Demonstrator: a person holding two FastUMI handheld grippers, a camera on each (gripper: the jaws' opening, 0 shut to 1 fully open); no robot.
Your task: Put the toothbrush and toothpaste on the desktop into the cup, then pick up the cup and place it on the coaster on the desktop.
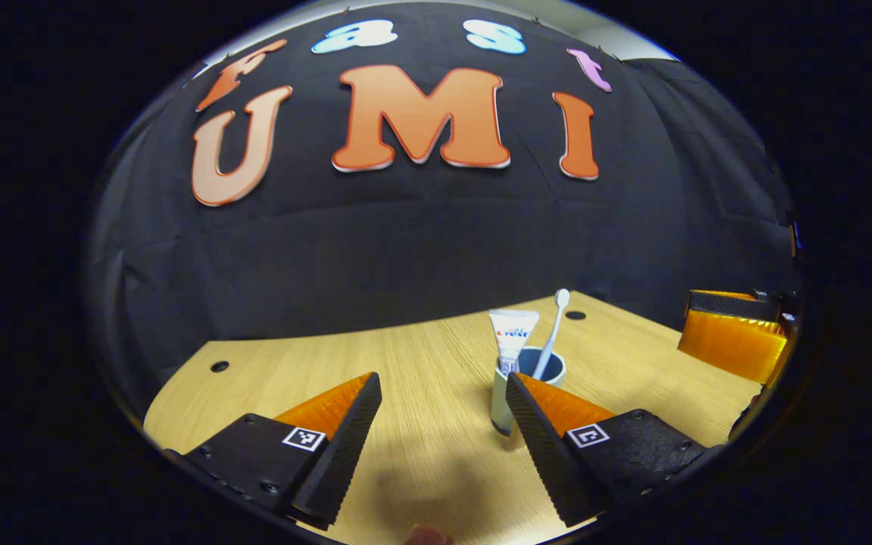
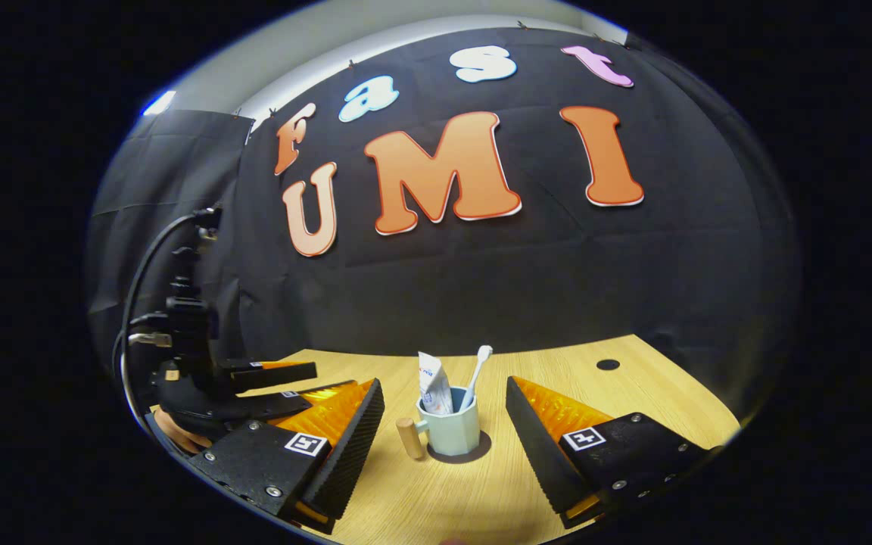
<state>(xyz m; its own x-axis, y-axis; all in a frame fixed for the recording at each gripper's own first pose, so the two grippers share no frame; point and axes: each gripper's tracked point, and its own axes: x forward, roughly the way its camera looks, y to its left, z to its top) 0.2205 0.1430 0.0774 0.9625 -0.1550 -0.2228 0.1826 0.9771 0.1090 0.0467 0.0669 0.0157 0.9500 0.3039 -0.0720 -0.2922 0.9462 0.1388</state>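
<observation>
Spread wide and low over the table point(image 2: 633, 393), the right hand-held gripper point(image 2: 443, 431) frames the cup point(image 2: 451, 430) on its dark coaster point(image 2: 474, 454), toothbrush point(image 2: 476, 376) and toothpaste point(image 2: 433, 390) inside. Left hand-held gripper point(image 1: 443, 424), likewise spread, hovers beside it; a careless swing could topple the cup.

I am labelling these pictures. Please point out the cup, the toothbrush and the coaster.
cup point(image 2: 451, 433): right gripper view, on its front wall.
toothbrush point(image 2: 476, 376): right gripper view, on its handle above the rim.
coaster point(image 2: 480, 453): right gripper view, on the dark edge beside the cup's base.
</observation>
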